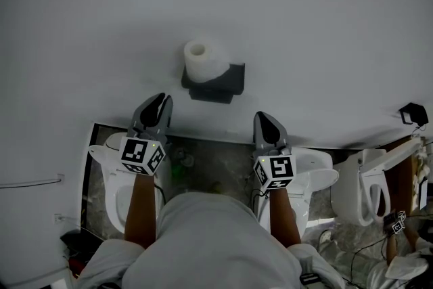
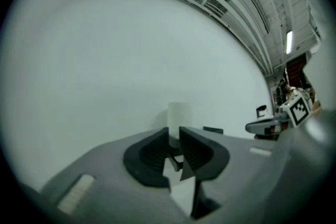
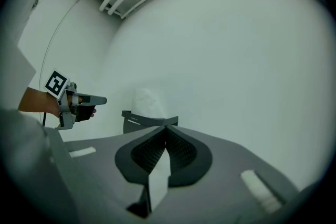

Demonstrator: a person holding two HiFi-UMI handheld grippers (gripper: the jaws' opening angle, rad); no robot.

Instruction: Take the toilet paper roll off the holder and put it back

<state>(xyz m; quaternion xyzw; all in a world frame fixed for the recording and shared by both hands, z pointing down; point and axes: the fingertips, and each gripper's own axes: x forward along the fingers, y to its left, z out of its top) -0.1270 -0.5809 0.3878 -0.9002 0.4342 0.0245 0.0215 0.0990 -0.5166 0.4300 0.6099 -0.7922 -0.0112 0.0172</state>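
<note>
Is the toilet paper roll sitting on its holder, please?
Yes, in the head view the toilet paper roll stands upright on the dark holder.

Dark holder [image 1: 218, 84] carries white toilet paper roll [image 1: 201, 59], upright.
</note>
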